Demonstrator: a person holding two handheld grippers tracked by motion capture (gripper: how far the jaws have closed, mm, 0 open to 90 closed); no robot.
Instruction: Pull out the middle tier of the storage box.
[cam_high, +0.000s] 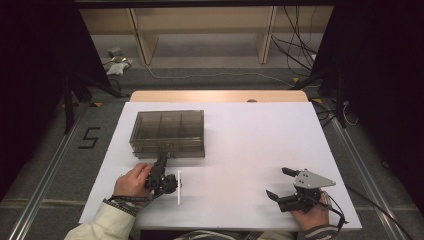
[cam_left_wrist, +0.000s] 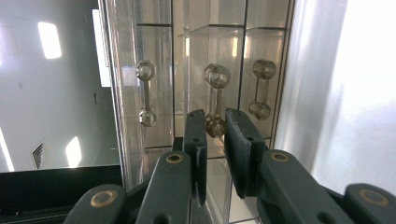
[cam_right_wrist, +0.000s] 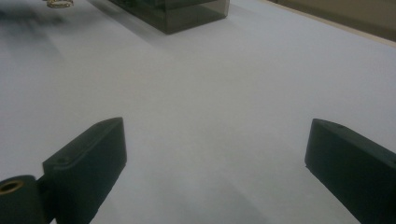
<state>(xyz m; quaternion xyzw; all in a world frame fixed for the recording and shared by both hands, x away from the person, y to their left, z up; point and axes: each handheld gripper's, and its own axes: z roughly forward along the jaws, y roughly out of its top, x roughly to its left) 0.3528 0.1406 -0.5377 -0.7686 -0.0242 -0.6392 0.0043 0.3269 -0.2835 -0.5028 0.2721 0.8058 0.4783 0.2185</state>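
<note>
My left gripper (cam_left_wrist: 215, 140) sits at the near front face of the smoky, see-through plastic drawer cabinet (cam_high: 167, 132), rolled onto its side, with its jaws drawn nearly together around the middle one of three clear dumbbell-shaped drawer handles (cam_left_wrist: 215, 100); a narrow gap remains, and I cannot tell whether the pads actually press the handle. In the left gripper view one matching handle (cam_left_wrist: 146, 93) shows on each side of it, each on its own drawer front, and inner dividers show through the plastic. From above, the cabinet lies flat on the white bench (cam_high: 240, 145), in its left half, with the left gripper (cam_high: 161, 165) touching its near edge and my left hand (cam_high: 132, 181) just behind. My right gripper (cam_high: 278, 183) rests well apart, near the bench's front right corner, held by my right hand (cam_high: 312, 216), its jaws spread wide with nothing between them but bare bench top; its own view shows the cabinet's corner (cam_right_wrist: 187, 11) far off
</note>
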